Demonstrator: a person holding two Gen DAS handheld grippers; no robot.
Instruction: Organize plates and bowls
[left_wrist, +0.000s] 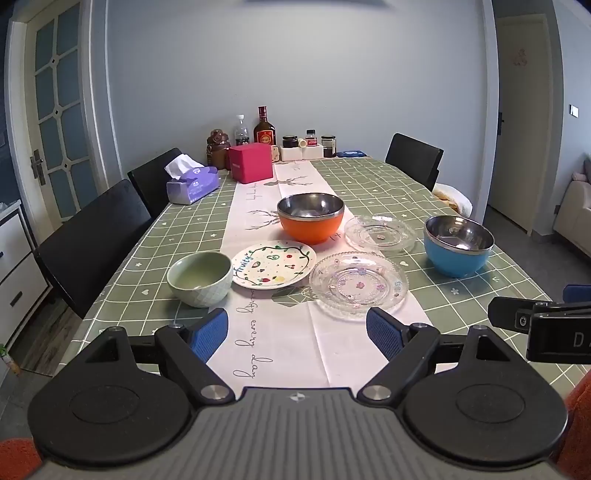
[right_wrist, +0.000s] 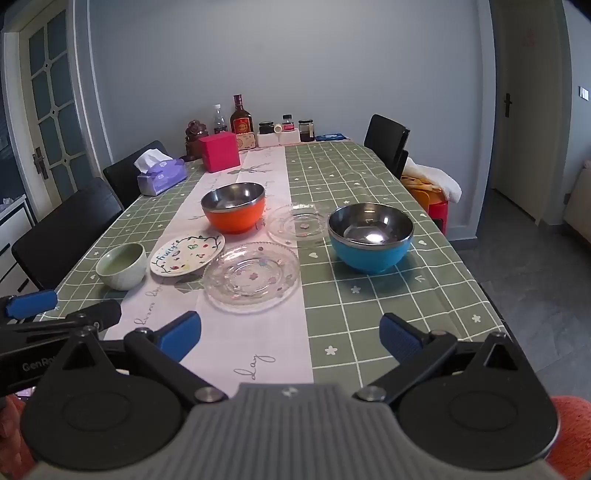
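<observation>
Three bowls are sitting mid-frame on the table (left_wrist: 369, 173): a green bowl (left_wrist: 199, 278), an orange bowl (left_wrist: 311, 221) and a blue bowl (left_wrist: 458, 245). Three plates are lying among them: a fruit-painted plate (left_wrist: 274, 264) and two glass plates (left_wrist: 358, 284) (left_wrist: 380, 233). The left gripper (left_wrist: 297, 334) and right gripper (right_wrist: 290, 334) are hovering below them at the frame bottom, both spread wide, grasping nothing.

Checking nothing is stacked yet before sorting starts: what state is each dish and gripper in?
orange bowl: upright, empty
blue bowl: upright, empty
green bowl: upright, empty
fruit plate: flat, unstacked
near glass plate: flat, unstacked
far glass plate: flat, unstacked
left gripper: open, holding nothing
right gripper: open, holding nothing
</observation>
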